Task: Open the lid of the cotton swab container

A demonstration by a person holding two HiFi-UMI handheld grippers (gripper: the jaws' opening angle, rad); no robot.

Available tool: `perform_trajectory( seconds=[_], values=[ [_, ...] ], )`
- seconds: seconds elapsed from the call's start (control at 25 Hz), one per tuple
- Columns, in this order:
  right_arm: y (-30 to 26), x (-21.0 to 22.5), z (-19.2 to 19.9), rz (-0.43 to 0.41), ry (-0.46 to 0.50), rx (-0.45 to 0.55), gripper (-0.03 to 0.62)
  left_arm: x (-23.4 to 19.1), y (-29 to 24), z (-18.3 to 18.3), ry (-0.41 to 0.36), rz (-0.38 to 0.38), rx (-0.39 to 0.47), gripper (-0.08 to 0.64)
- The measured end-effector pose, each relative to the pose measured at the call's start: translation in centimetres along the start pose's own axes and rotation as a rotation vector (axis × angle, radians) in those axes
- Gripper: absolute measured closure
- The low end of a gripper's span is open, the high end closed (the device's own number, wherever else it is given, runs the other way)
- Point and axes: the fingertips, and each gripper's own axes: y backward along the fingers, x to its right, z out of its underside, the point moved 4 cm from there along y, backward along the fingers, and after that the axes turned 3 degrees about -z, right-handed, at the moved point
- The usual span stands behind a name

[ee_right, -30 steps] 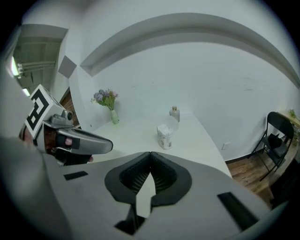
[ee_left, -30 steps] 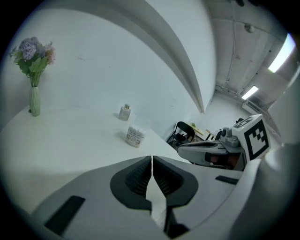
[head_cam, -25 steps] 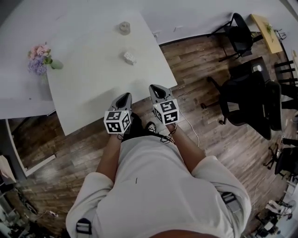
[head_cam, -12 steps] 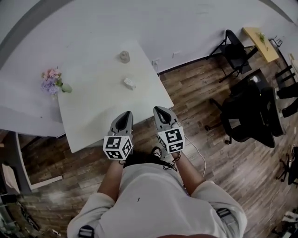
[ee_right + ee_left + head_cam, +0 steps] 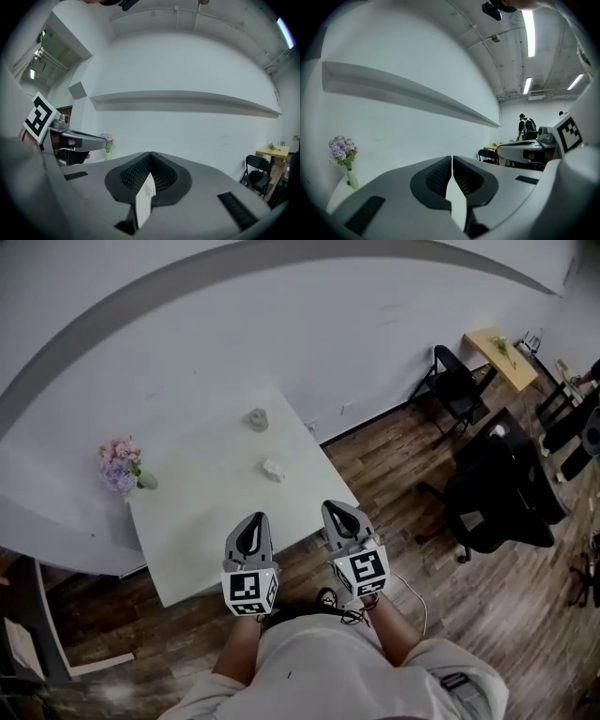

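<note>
Left tool (image 5: 254, 519) and right tool (image 5: 332, 508) are clenched empty at the desk's (image 5: 202, 517) near edge, well apart from the cotton swab container (image 5: 258, 419) toward its far edge, whose lid I can't read.

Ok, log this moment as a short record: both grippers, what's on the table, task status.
left gripper: fingers shut, nothing between them
right gripper: fingers shut, nothing between them
gripper position: side by side at the near edge of the white table, touching nothing
on table: round grey item; small white item; flower vase at the left edge
task status: not started; too small to tell which item is the container
</note>
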Motion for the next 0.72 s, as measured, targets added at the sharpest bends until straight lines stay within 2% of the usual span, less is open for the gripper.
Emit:
perform_trajectory(
  seconds=[0.32,0.72],
  values=[
    [-0.7,-1.9,-2.3,0.023,0.016,0.027,0.594,-2.1,0.1,-1.4,0.004,0.014,0.046,0.534],
    [0.2,-1.7,-1.8,0.046,0.044,0.008,0.595,-1.5,0.5,-0.9,0.022,0.043,0.045,0.534]
  ],
)
